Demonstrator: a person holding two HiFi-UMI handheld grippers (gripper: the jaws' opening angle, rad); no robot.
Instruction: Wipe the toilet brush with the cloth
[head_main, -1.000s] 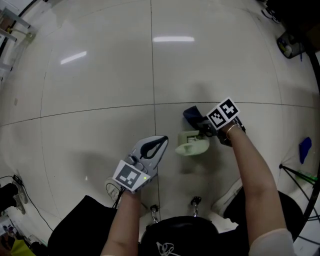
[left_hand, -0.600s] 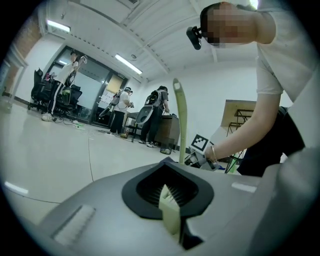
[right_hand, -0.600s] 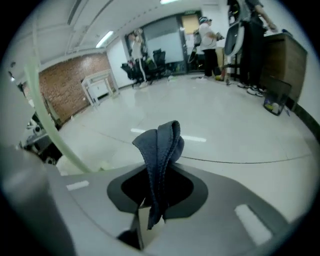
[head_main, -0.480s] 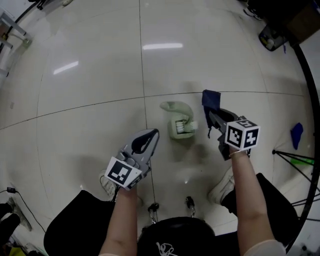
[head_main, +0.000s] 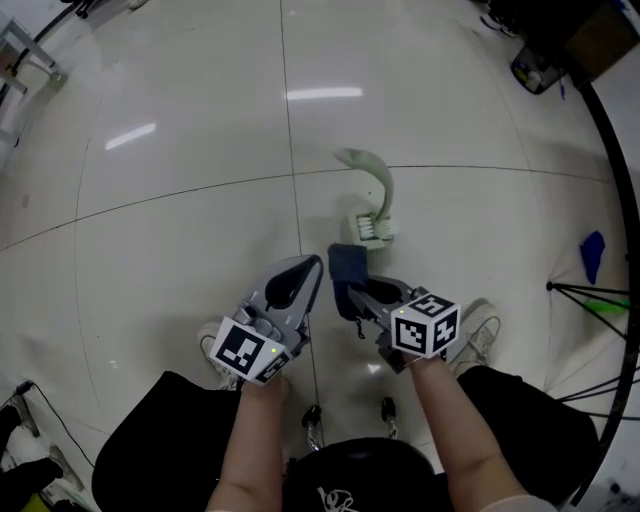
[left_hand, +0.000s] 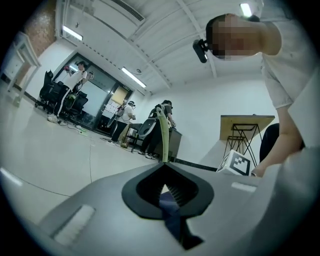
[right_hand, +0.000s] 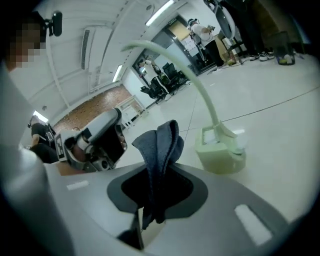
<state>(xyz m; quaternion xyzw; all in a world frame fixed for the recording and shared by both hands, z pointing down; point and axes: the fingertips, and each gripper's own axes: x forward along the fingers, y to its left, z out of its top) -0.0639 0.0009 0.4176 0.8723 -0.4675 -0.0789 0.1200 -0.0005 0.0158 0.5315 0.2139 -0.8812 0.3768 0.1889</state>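
Observation:
A pale green toilet brush rests on the tiled floor, its curved handle arching away from me; in the right gripper view its head touches the floor. My right gripper is shut on a dark blue cloth that sticks up past its tips, a short way nearer to me than the brush and apart from it. Close beside the cloth on its left, my left gripper is shut, with nothing clearly held. The brush handle rises beyond the left gripper's tips.
My white shoes stand on the floor by the grippers, with chair casters between them. A black stand's legs and a blue item are at the right, a dark bin far right. People stand far off.
My right gripper has pulled the cloth back from beside the brush toward me and leftward, ending next to the left gripper. The left gripper has barely moved.

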